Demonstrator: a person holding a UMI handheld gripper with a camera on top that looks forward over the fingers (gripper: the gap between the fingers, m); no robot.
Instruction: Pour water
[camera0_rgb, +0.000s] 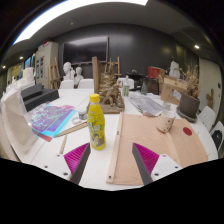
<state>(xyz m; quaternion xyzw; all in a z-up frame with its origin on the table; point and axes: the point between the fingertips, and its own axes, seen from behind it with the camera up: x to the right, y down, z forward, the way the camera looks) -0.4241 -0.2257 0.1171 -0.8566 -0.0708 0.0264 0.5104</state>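
A bottle (96, 123) of yellow-green liquid with a yellow cap and a printed label stands upright on the white table (85, 165). It is ahead of my gripper (112, 162) and a little to the left, beyond the left finger (77, 158). A small white cup (187, 130) stands on the wooden board far to the right. My fingers are wide apart with nothing between them but the table and the board's edge. The magenta pads (146, 157) show on both inner faces.
A pale wooden board (150, 140) lies flat ahead and right, its near edge between my fingers. A colourful book or sheet (50, 120) lies to the left. A wooden rack (108, 88) and assorted clutter stand at the table's far side.
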